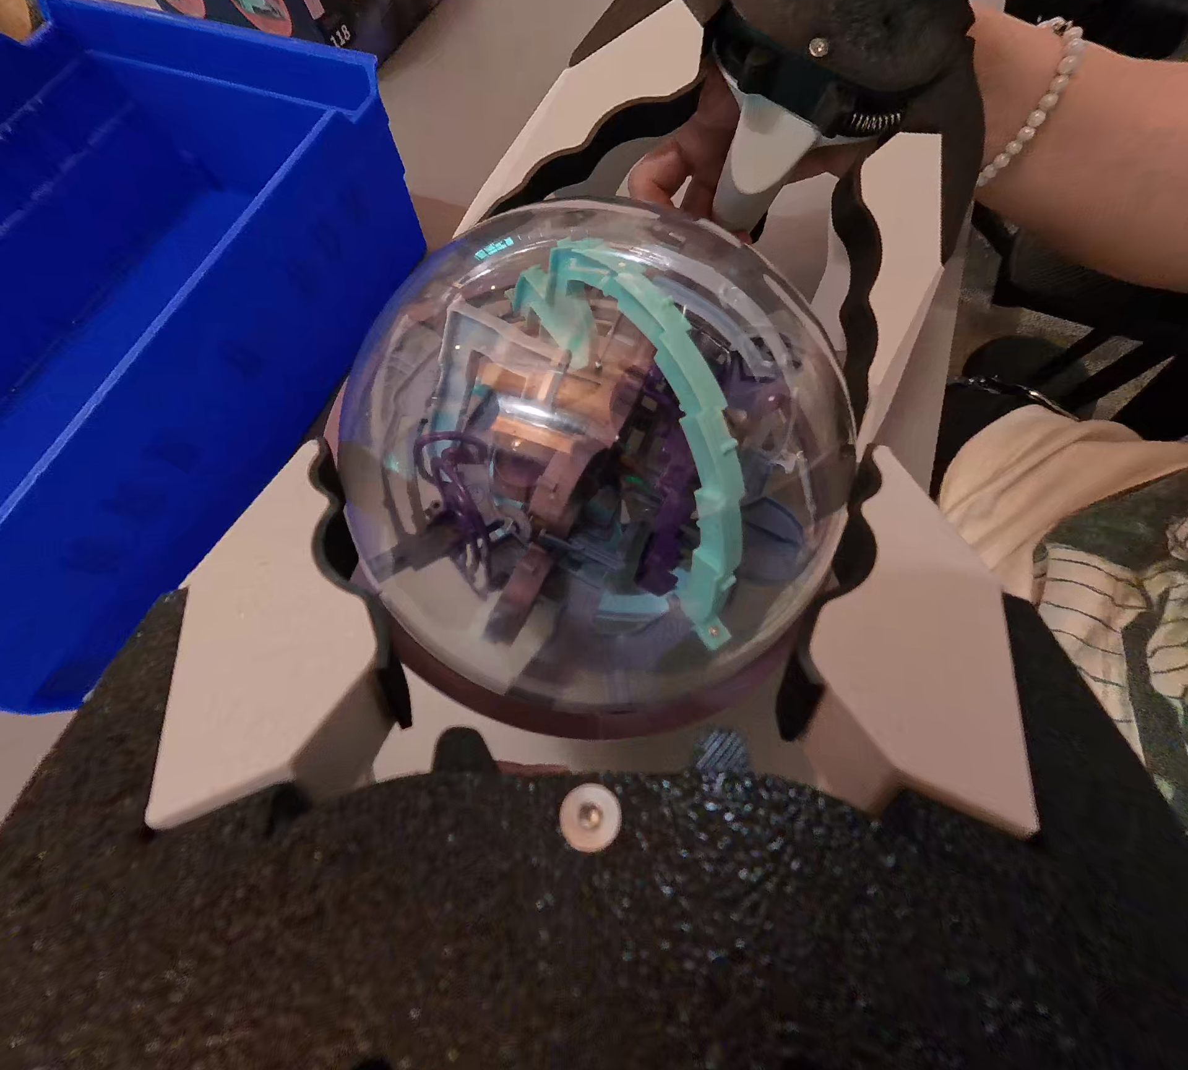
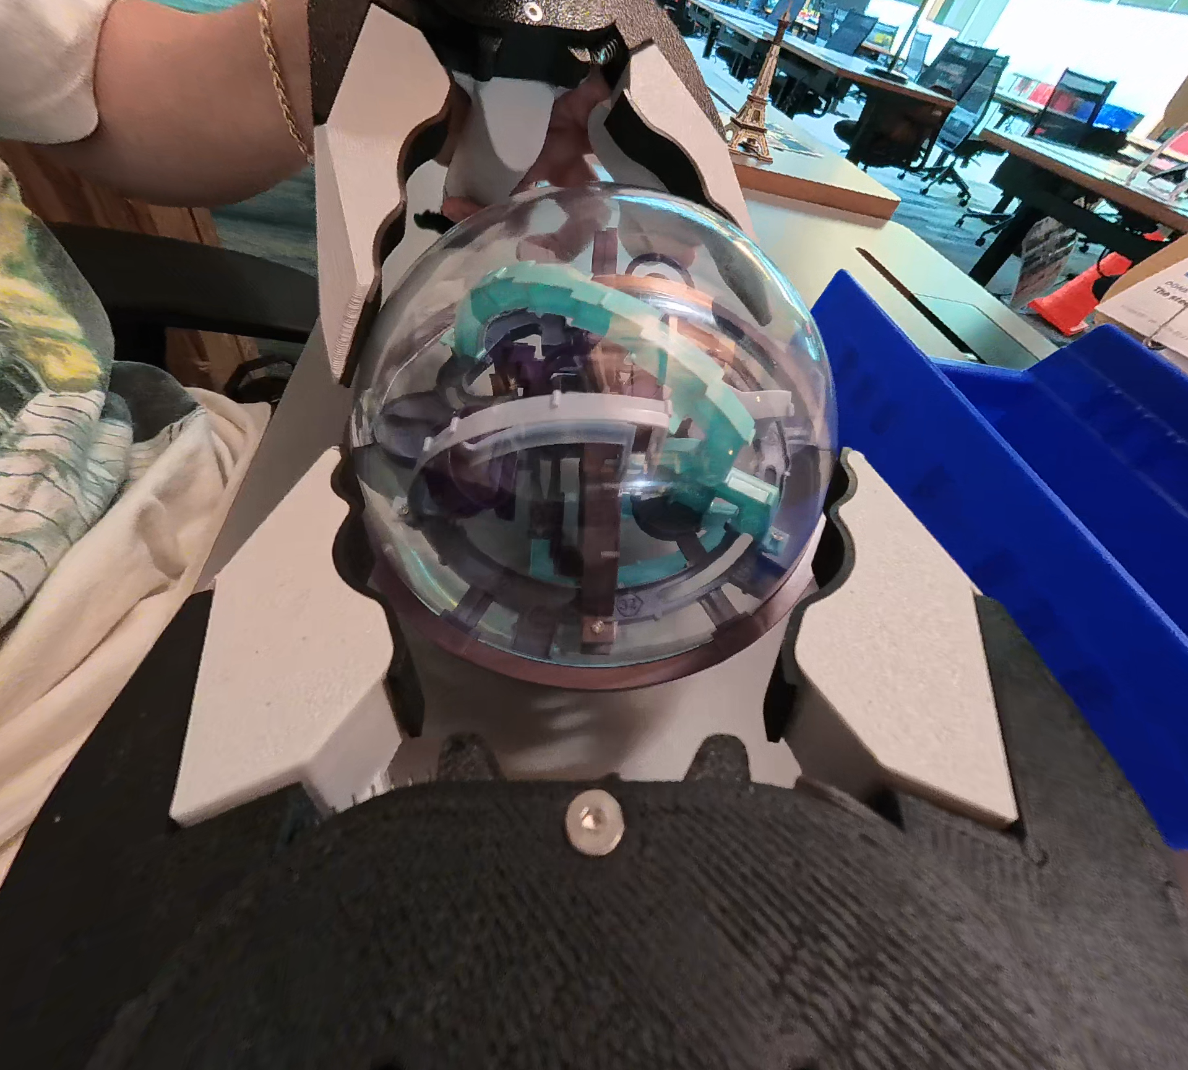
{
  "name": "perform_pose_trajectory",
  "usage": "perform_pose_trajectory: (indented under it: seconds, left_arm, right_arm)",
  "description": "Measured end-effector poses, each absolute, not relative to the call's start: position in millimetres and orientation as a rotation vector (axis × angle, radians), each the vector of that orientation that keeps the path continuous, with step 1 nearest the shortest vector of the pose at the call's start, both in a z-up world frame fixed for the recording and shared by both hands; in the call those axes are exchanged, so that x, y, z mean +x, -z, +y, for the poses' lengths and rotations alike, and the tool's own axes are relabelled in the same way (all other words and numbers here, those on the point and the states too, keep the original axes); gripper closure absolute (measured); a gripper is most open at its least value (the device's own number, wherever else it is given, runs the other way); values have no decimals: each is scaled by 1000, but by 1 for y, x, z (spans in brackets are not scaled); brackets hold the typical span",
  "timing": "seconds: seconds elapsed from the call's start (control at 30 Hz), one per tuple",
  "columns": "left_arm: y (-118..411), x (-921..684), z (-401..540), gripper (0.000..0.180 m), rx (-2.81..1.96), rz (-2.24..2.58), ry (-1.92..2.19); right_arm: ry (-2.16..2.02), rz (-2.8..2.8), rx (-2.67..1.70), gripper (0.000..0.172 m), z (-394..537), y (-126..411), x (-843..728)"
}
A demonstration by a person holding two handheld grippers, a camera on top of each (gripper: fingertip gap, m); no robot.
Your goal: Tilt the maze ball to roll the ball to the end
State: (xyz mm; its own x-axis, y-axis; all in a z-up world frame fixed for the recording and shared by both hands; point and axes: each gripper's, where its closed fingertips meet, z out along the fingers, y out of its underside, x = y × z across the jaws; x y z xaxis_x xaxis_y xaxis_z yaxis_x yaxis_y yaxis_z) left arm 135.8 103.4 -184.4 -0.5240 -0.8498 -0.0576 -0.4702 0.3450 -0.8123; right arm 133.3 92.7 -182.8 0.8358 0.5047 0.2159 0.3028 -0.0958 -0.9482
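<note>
A: Clear plastic is all that meets our pads, and that is our worry. The maze ball (image 1: 594, 461) fills the centre of the left wrist view, with the left claw (image 1: 594, 499) clamped on it, scalloped fingers (image 1: 334, 518) hugging both flanks just above the dark band round its lower part.

B: The right claw (image 2: 591, 518) grips it from the opposite side. In the left view it sits in the upper right of the frame; in its own view the sphere is dead centre, fingers (image 2: 350, 499) against the shell on both sides.

A: So we hold one smooth globe between two claws. If we tilt the two wrists out of step, we judge the shell could spin or squirt out of the curved pads.

B: Agreed. And the blue bin (image 1: 161, 300), at the left of the left view, looks to be just beside the sphere. A wide tilt that way could knock its wall.

A: We cannot pick out the small ball among the teal (image 1: 681, 435) and purple tracks; glare and blur hide it. Tilting blind, or too sharply, we risk dropping it off its rail.

B: The counter (image 2: 855, 242) shows beyond the sphere, upper right of the right view. Whether the globe rests on it, we cannot tell.
</note>
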Motion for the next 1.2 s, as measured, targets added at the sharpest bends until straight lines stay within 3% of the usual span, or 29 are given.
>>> perform_pose_trajectory:
  seconds: [0.67, 1.2]
  left_arm:
    - [179, 137, 103, 32, -1142, 1972, 1453]
    - [178, 149, 109, 34, -1386, 1934, 1642]
  right_arm:
    - [-190, -620, -1631, 27, 93, 184, 130]
    - [-450, -398, -1646, 26, 97, 183, 140]
